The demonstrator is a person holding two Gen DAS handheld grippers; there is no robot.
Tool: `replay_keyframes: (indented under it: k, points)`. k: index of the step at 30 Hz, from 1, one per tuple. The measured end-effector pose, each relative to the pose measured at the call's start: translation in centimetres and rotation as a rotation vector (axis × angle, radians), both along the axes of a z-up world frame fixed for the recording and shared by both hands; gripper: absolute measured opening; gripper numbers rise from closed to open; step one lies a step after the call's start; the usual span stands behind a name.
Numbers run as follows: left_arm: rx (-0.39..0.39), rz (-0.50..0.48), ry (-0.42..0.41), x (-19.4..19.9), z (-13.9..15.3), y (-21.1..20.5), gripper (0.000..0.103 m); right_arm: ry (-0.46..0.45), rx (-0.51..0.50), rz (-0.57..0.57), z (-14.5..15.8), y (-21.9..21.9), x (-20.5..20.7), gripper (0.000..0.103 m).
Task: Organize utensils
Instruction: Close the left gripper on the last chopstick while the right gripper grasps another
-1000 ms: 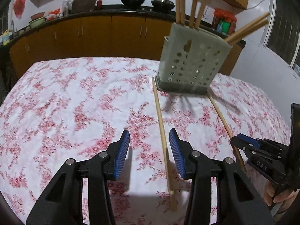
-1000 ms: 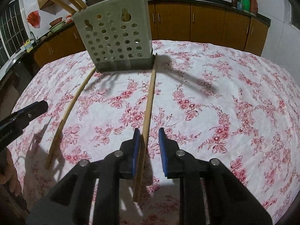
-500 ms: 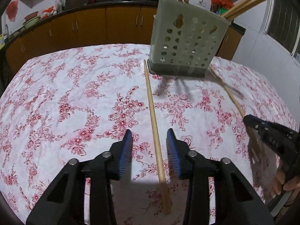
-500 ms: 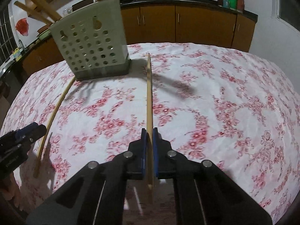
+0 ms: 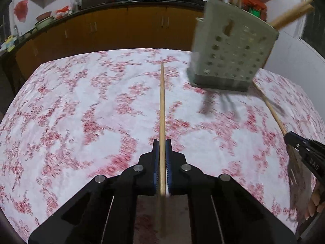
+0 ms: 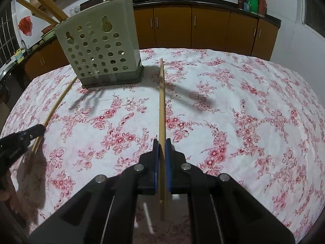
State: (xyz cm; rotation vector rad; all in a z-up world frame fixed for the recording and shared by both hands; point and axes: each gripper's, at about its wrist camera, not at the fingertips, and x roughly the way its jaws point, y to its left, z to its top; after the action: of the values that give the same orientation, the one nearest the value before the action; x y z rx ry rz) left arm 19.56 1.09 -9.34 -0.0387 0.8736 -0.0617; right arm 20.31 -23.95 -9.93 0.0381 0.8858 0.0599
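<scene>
The left gripper (image 5: 162,154) is shut on a wooden chopstick (image 5: 161,109), which is pinched between the blue pads near its near end; a second ago those jaws stood wide apart on either side of the stick, and half a second ago they were only partly drawn in, so the grasp has just been completed. The left wrist view is smeared with motion blur. The right gripper (image 6: 161,154) is likewise clamped on the second chopstick (image 6: 161,109), a grip that was already made half a second ago and has been kept since. In each wrist view the other gripper can be seen at the edge of the picture, with its own stick running from it toward the holder.

Both chopsticks lie along the floral tablecloth (image 6: 243,105), their far tips pointing at the perforated utensil holder (image 6: 97,50). In the right wrist view the held stick ends just right of the holder's base; whether the tip touches the base cannot be told. The other stick runs to the holder's left corner. Whether either stick is off the cloth yet cannot be told.

The holder stands upright at the far part of the table, with several chopsticks (image 6: 43,4) already leaning out of its top. Beyond it, brown kitchen cabinets (image 6: 203,28) run along the wall.

With both sticks now held, picking up is judged to be done on both sides; lifting them and dropping them tip-first into the holder remains.
</scene>
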Motion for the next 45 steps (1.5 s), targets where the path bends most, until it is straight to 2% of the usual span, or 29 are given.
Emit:
replay_keyframes:
  k: [9,45]
  points:
    - [-0.029,0.015,0.001,0.56,0.07,0.87,0.008,-0.011,-0.031,-0.02,-0.25,-0.08,1.03,0.009]
    - [-0.046,0.017,0.004,0.49,0.13,1.11,0.009,-0.011,-0.007,-0.024,-0.38,-0.24,1.1,0.009]
